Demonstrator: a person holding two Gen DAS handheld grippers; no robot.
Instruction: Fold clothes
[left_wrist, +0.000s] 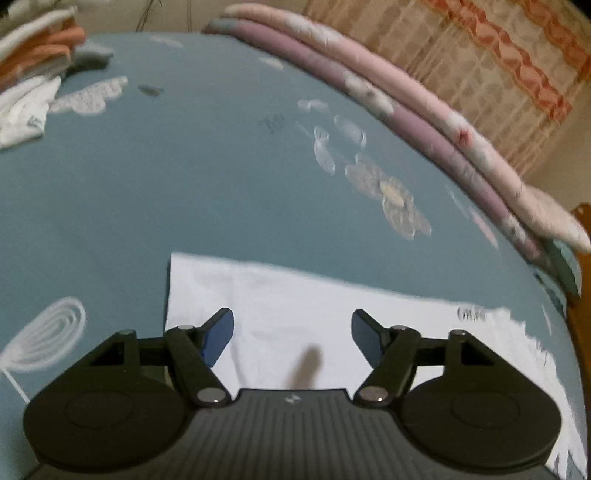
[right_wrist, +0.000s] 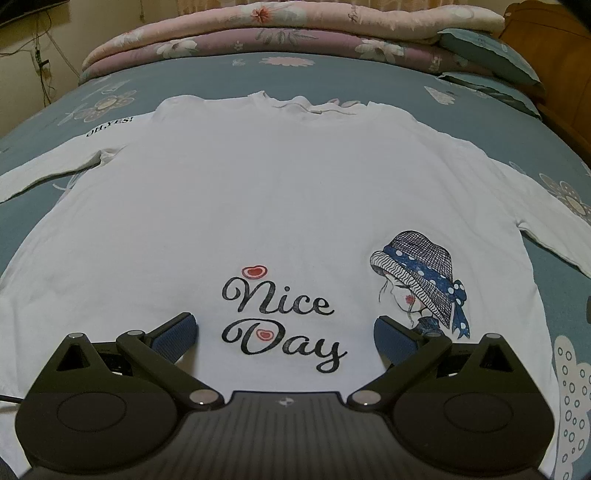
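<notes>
One white long-sleeve shirt (right_wrist: 258, 192) is spread flat, print side up, on my blue floral bedsheet (right_wrist: 207, 75). Readable print: "Nice Day" in black script near the hem, with two red hearts, one above the "N" and one inside the "D". The sleeve on the view's left reads "OH,YES!". To the right of the script is one drawing of a girl in a checked hat with a blue polka-dot band.

My right gripper (right_wrist: 286, 334) has its jaws spread wide, holding nothing, poised over the hem with "Nice Day" between the blue pads (right_wrist: 177, 332).

My left gripper (left_wrist: 291, 334) is also wide apart and empty, above one sleeve (left_wrist: 295, 295) of the same shirt; the small black text there is too blurred to read.

Two folded floral quilts, one pink (right_wrist: 295, 16) on one mauve (right_wrist: 258, 42), sit at the far edge of the bed, with two teal pillows (right_wrist: 491, 55) beside them. A pile of clothes (left_wrist: 33, 70), white and orange, lies far left in the left wrist view; I can't count them.
</notes>
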